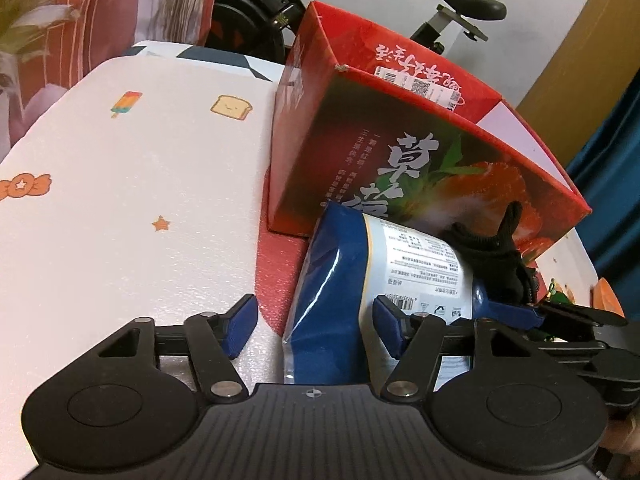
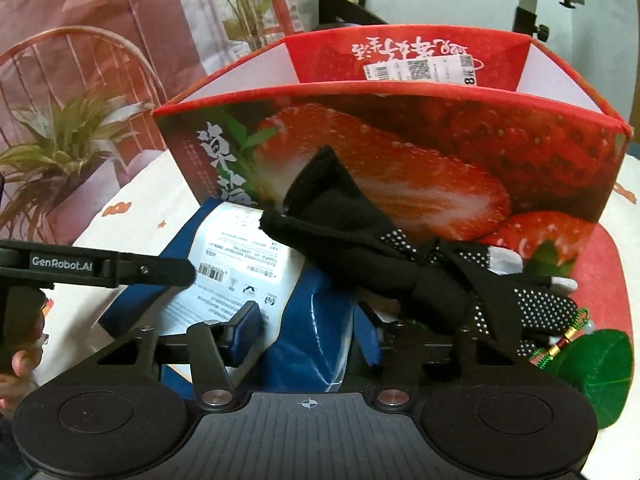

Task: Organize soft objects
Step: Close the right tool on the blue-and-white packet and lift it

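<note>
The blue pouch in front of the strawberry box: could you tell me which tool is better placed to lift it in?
The right tool, probably: its fingers straddle the blue pouch, facing the strawberry box. The left tool straddles only the pouch's edge.

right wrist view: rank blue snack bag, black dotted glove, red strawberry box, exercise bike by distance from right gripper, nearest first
1. Blue plastic snack bag, between the right gripper jaws.
2. Black knit dotted glove, draped just beyond, right of centre.
3. Red strawberry-print cardboard box, upright behind both.
4. Black exercise bike, behind the box.
</note>
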The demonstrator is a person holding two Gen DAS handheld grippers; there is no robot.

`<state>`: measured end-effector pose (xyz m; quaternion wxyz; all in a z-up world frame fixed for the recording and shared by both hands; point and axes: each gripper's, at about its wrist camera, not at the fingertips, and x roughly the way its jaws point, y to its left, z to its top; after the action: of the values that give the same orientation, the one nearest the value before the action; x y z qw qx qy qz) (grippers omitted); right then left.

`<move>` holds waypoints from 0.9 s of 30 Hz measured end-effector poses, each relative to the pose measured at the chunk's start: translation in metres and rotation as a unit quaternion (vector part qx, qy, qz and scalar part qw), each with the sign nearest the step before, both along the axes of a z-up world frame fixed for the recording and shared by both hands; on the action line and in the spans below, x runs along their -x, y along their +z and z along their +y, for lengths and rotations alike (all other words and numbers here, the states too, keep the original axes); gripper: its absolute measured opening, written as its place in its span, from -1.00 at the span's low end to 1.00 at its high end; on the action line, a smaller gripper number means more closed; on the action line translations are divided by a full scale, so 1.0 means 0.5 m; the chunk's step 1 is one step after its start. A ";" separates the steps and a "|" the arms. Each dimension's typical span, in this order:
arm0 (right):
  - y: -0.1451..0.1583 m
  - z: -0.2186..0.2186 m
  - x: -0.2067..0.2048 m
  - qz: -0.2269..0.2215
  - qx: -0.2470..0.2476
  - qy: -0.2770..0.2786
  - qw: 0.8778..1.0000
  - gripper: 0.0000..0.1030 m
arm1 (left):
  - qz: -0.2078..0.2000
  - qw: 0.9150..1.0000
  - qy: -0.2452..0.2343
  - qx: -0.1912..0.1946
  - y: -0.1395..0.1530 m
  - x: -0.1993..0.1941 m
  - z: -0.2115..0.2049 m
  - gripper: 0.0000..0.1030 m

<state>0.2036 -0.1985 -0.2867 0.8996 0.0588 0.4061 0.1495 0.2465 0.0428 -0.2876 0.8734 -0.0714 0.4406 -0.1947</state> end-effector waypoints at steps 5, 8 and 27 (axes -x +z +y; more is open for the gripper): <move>0.005 0.010 -0.001 -0.003 0.007 0.014 1.000 -0.29 | 0.002 1.000 -0.017 -0.002 -0.003 0.001 -0.014 0.07; 0.011 0.019 0.000 -0.009 0.020 0.021 1.000 -0.37 | -0.003 1.000 -0.025 -0.012 0.000 0.008 -0.025 -0.11; 0.063 0.040 0.022 -0.042 0.018 0.041 0.998 -0.55 | -0.034 0.999 -0.022 0.001 0.044 0.038 -0.002 -0.22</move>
<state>0.1926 -0.1784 -0.2551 0.9098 0.0194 0.3731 0.1810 0.2275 0.0420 -0.2655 0.8833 -0.0559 0.4122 -0.2163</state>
